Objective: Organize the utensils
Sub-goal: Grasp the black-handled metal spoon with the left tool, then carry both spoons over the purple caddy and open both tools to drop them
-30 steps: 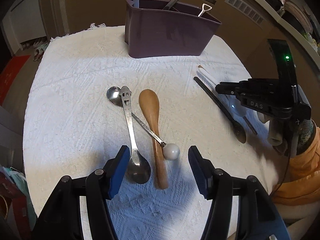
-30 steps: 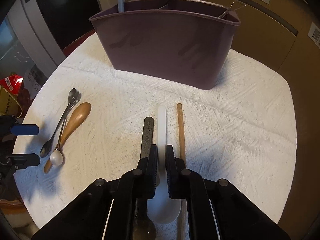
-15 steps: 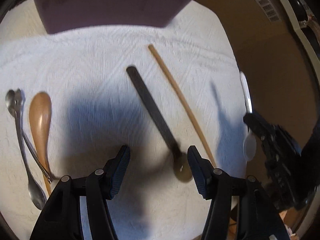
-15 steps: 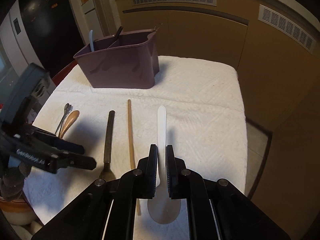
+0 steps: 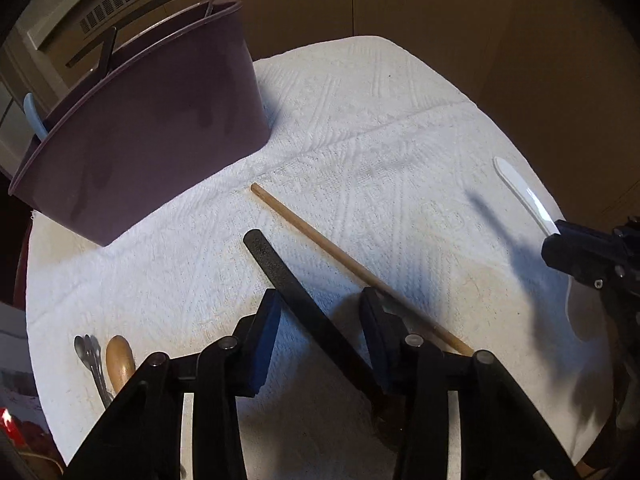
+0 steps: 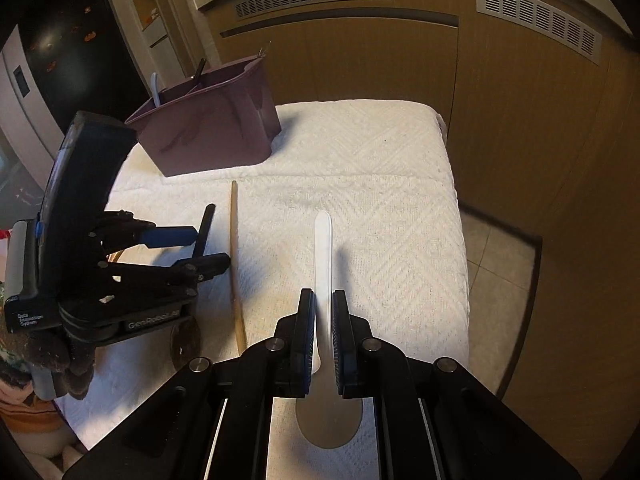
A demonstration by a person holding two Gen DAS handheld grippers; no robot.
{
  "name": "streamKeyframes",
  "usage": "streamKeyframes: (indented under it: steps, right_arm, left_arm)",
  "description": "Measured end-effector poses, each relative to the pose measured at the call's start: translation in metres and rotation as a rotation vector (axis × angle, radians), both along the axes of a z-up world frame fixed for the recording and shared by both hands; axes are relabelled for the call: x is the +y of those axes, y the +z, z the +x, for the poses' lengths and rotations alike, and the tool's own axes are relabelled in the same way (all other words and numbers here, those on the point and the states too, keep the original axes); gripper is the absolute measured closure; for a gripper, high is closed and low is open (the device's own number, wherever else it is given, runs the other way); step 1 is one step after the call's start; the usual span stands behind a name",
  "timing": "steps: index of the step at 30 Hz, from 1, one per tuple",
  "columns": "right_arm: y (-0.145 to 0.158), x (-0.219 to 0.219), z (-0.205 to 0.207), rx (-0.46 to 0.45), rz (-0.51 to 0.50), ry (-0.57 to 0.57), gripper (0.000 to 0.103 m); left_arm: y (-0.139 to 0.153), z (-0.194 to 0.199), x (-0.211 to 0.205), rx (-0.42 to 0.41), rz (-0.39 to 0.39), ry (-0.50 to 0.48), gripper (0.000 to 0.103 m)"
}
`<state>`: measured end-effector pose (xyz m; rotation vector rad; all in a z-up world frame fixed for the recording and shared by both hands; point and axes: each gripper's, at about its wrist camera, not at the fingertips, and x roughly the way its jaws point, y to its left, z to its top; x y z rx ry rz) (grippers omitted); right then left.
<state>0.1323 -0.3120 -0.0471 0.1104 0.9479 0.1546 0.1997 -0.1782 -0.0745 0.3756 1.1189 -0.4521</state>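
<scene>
White spoon [image 6: 325, 256] clamped in right hand-held gripper [image 6: 323, 340]; left hand-held gripper [image 5: 320, 320] spread wide, straddling black-handled spoon [image 5: 296, 292].

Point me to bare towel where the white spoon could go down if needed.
Open: the towel stretch right of the wooden stick, out to the far-right edge. Crowded: the left gripper straddles the black spoon handle, and the purple caddy fills the far-left corner. The right gripper holds the white spoon.
</scene>
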Motion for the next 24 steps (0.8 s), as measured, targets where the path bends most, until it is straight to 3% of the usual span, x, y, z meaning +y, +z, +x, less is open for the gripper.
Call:
streamKeyframes:
  steps: [3, 6, 8, 14, 16, 20, 21, 22, 24]
  right_arm:
    - [0.003, 0.001, -0.001, -0.005, -0.005, -0.001, 0.094]
    - [0.008, 0.001, -0.002, -0.019, -0.001, 0.003, 0.094]
    - [0.01, 0.003, -0.003, -0.023, 0.003, 0.008, 0.094]
    - [0.004, 0.016, 0.001, -0.01, 0.012, 0.044, 0.094]
    - [0.001, 0.021, 0.003, -0.006, 0.016, 0.055, 0.094]
    - [-0.003, 0.03, 0.004, 0.004, 0.017, 0.068, 0.094]
    - [-0.003, 0.031, 0.003, 0.005, 0.016, 0.069, 0.094]
    - [-0.002, 0.032, 0.002, 0.004, 0.016, 0.069, 0.094]
    - [0.002, 0.032, -0.001, -0.004, 0.018, 0.069, 0.094]
  left_arm:
    - [0.002, 0.003, 0.018, 0.023, -0.002, -0.004, 0.084]
    - [0.004, -0.001, 0.04, 0.015, 0.025, -0.016, 0.092]
    - [0.002, -0.004, 0.057, 0.016, 0.034, -0.012, 0.092]
    - [0.004, 0.014, 0.073, 0.135, -0.06, 0.027, 0.088]
    - [0.004, 0.012, 0.058, 0.122, -0.051, 0.019, 0.079]
    - [0.004, 0.016, 0.037, 0.098, -0.03, 0.007, 0.075]
    - [0.002, 0.018, 0.031, 0.097, -0.036, 0.01, 0.078]
    - [0.003, 0.018, 0.035, 0.085, -0.038, 0.012, 0.091]
    - [0.006, 0.013, 0.052, 0.065, -0.06, 0.037, 0.093]
